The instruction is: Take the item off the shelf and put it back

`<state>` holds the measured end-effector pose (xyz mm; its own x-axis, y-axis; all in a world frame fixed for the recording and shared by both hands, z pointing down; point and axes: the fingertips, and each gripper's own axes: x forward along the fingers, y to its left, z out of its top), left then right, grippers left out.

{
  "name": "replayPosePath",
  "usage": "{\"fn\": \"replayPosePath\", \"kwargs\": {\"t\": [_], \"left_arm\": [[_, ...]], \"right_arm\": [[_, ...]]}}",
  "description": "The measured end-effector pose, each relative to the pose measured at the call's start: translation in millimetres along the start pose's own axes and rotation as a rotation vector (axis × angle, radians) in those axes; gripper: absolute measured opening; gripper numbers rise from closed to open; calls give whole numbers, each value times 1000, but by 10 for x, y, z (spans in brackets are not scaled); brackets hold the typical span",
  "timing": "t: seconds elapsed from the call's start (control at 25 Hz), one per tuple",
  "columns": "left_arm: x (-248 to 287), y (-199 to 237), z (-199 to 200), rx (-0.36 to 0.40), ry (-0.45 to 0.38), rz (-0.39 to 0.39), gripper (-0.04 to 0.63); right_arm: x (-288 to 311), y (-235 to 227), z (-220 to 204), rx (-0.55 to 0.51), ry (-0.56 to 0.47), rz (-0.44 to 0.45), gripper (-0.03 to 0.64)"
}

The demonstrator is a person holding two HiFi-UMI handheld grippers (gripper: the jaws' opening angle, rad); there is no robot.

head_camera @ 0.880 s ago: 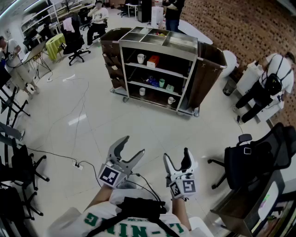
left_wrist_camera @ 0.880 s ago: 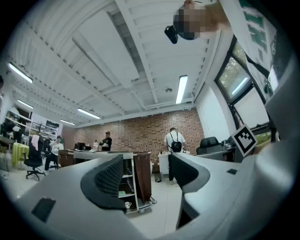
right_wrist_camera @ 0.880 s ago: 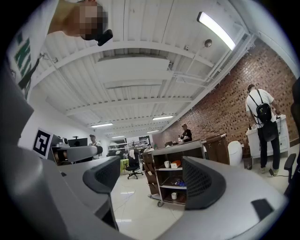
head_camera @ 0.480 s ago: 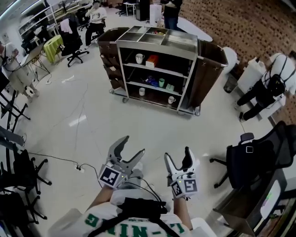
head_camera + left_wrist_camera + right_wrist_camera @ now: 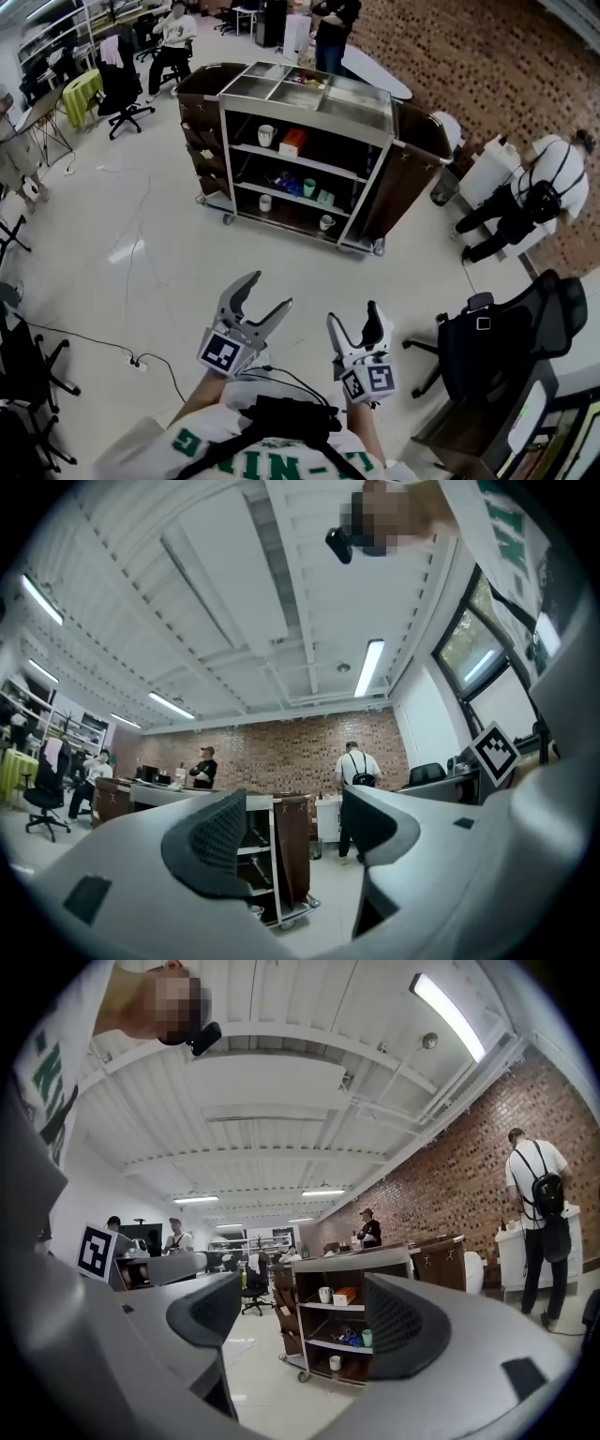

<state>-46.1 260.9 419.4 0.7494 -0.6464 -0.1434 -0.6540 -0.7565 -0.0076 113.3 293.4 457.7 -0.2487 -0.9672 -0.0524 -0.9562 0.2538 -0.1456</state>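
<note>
Far left of the head view there's a black office chair [image 5: 120,82] with someone sitting a bit further back, and a thin black cable [image 5: 94,331] trails over the pale floor [image 5: 141,206]. The left gripper [image 5: 268,292] is held out low in front of the person, jaws spread wide with nothing between them; its own view just shows the room through the gap. Beyond it, well apart from both grippers, stands the cart [image 5: 398,169] with its open shelves, and that's where all the stuff is. The top shelf [image 5: 328,166] has a white mug [image 5: 266,134] with an orange box [image 5: 292,142] just beside it. 1 level down sit a teal cup [image 5: 308,187] and a small white cup [image 5: 265,202], and another white cup [image 5: 325,222] is at the bottom. The right gripper [image 5: 353,319] sits beside the left one, jaws also wide apart and empty, with the cart far off in the gap in its own view. Over on the right there's a black chair [image 5: 497,328], and a person wearing a backpack [image 5: 536,192] is bent over by the brick wall [image 5: 487,66].
</note>
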Motion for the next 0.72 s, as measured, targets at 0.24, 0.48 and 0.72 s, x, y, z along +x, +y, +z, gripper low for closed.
{"fn": "replayPosePath", "kwargs": {"t": [0.24,0.48,0.72], "left_arm": [[133,812,-26,48,-25,48,301],[246,1439,-168,-19,-3,70,301],[471,1771,-265,-62,-16,89,301]], "right_arm": [[898,201,35,-42,-7,34,419],[1404,286,117,-98,8,22,419],[1723,95,119,-81,4,9,411]]}}
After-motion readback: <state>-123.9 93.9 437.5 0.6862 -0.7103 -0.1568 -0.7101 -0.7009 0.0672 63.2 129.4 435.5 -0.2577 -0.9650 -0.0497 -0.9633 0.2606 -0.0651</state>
